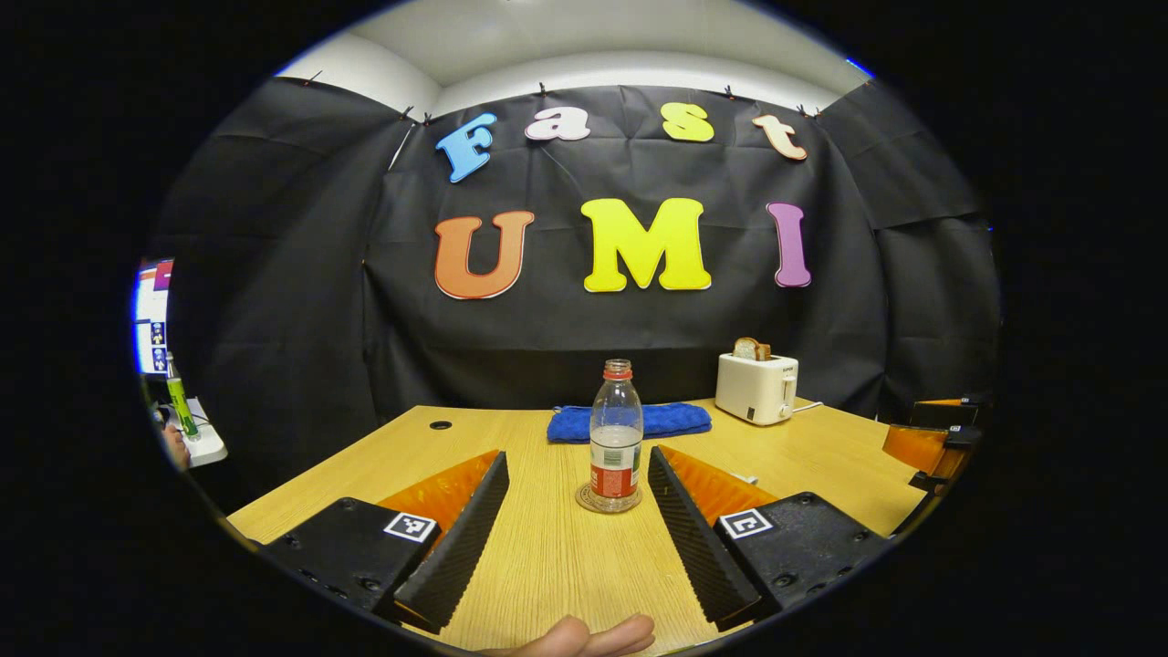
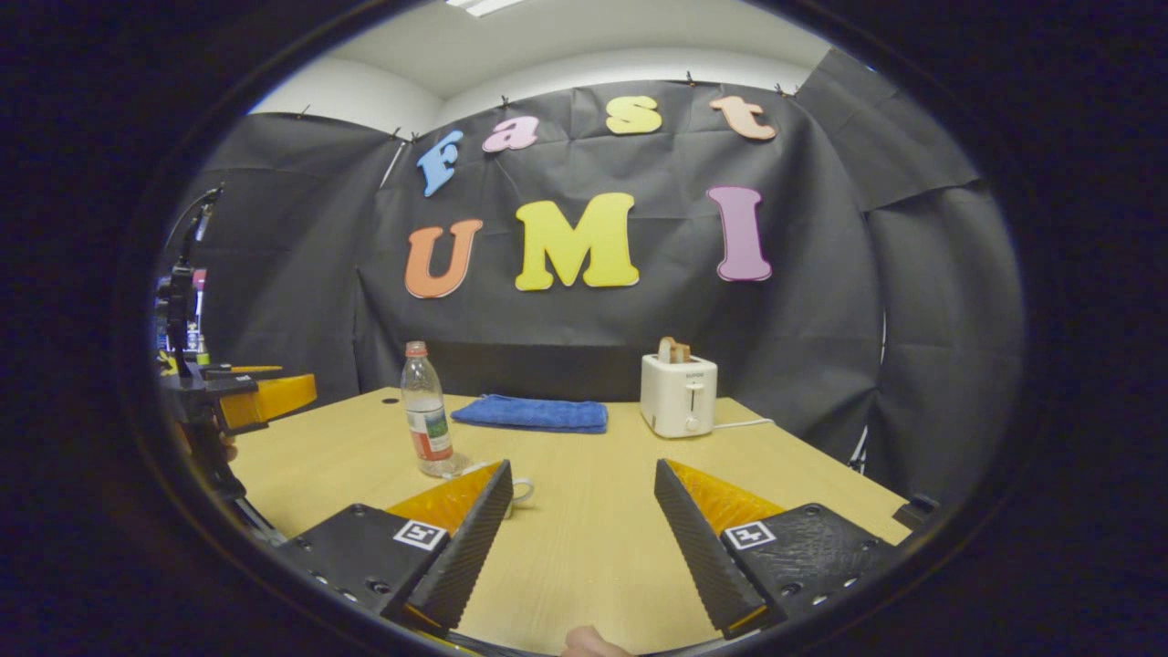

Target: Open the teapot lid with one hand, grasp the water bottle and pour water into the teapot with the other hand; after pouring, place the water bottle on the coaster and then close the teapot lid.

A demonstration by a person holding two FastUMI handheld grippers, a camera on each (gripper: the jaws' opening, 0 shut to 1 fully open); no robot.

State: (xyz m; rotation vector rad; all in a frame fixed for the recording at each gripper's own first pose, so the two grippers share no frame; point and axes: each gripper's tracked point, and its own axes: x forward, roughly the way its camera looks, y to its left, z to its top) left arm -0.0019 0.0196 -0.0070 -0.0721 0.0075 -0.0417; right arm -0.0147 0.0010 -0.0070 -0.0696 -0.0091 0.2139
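Pale wood worktop [image 1: 547, 557] fills the booth, and the water bottle [image 1: 616, 436] is the landmark for everything else. It stands upright on a round coaster [image 1: 609, 499], red cap on, part full of water. Behind the bottle lies a folded blue towel [image 1: 630, 422], and to the right of that towel sits a white toaster [image 1: 756, 388] with a slice of bread poking out.

In the left gripper view, the left tongs [image 1: 575, 538] are spread wide apart with nothing between them, low over the worktop, the bottle dead ahead and well short of the fingers. In the right gripper view, the right tongs [image 2: 584, 547] are likewise released and empty, aimed at bare worktop to the right of the bottle [image 2: 426, 411]. Just right of the bottle's base, a small pale loop, perhaps a handle [image 2: 523, 491], peeks from behind the near finger; I cannot tell whether it belongs to the teapot.

With the bottle capped and ungrasped, the task looks to be at its very start. My guess is the next move calls for one pair of tongs to find and lift the teapot lid, while the other closes on the bottle's body.
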